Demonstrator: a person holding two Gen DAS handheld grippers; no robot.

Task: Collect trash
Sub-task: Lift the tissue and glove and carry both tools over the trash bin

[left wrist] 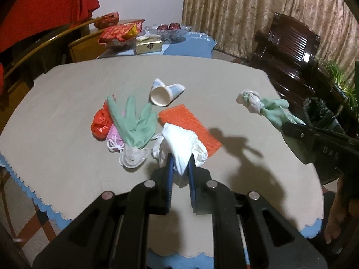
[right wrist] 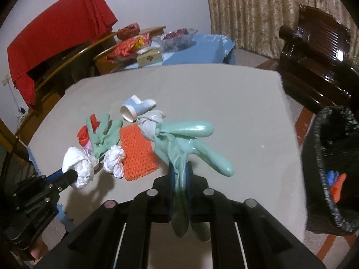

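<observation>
Left gripper [left wrist: 180,164] was clamped on a white crumpled glove [left wrist: 181,143], lifted off the grey table [left wrist: 67,103]. Right gripper [right wrist: 179,172] was clamped on a green rubber glove [right wrist: 179,143], held above the table; a lined bin [right wrist: 325,134] stood right of it. Loose trash lay mid-table: paper cup [left wrist: 165,92], orange pad [left wrist: 190,127], second green glove [left wrist: 134,123].

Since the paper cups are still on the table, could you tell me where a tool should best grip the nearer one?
Grip the nearer paper cup by its open rim, one finger inside the mouth and one outside. It lies on its side with the mouth facing the camera, so come in low from the near side; the green glove crowds its left.
</observation>
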